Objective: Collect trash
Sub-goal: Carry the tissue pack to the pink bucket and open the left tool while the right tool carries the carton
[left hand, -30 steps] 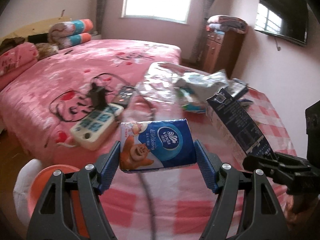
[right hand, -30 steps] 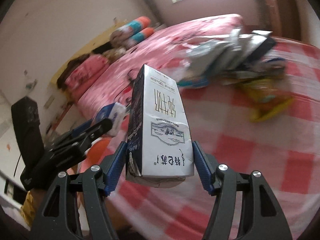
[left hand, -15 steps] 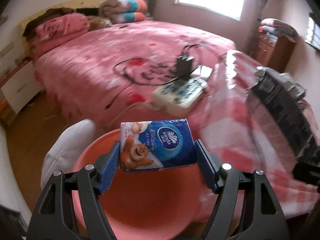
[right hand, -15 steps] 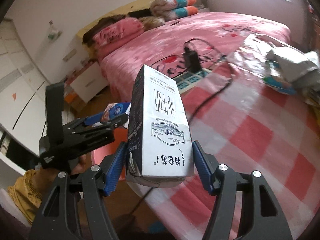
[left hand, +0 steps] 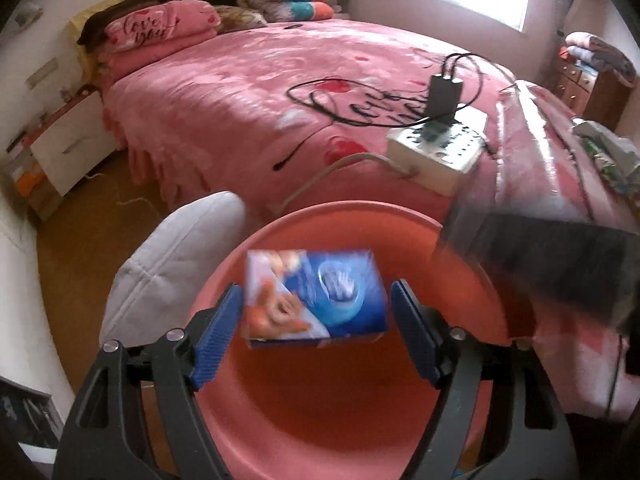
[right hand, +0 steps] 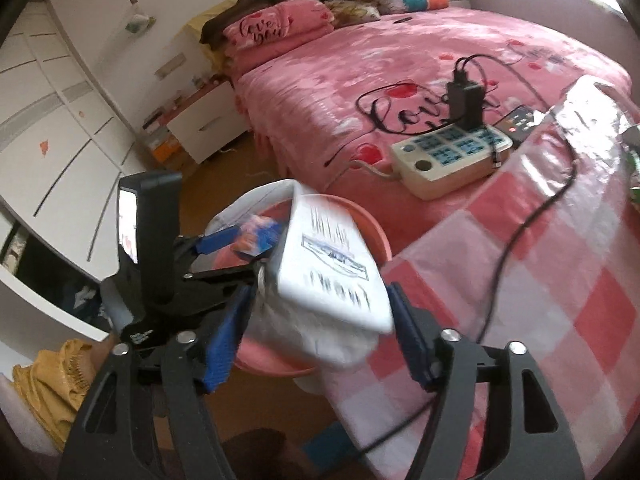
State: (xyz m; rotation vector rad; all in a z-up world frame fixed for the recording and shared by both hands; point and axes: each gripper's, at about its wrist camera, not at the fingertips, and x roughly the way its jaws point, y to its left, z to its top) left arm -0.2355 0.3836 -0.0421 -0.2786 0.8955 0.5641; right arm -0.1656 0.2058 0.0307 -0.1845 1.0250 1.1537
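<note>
A blue tissue pack (left hand: 316, 296) hangs blurred between the pads of my left gripper (left hand: 316, 332), with a gap on each side, right over a pink basin (left hand: 340, 212). The jaws are opening. In the right wrist view a white milk carton (right hand: 328, 276) tips forward, blurred, between the pads of my right gripper (right hand: 318, 336), whose jaws are also opening; the left pad stands off it. The carton leans toward the basin (right hand: 372, 232), beside my left gripper (right hand: 232, 254) and the pack (right hand: 260, 236). The carton (left hand: 560, 268) is a dark blur at the right.
A white power strip (right hand: 452, 156) with a black charger and cables lies on the pink bed (left hand: 240, 92). The checked table (right hand: 560, 260) holds more wrappers (left hand: 608, 152) at its far end. A white cushion (left hand: 180, 248) sits beside the basin. A nightstand (left hand: 68, 140) is at left.
Both grippers swung left from the table to above the basin and tilted down. Their jaws widened, and the tissue pack and the carton came loose from the pads.
</note>
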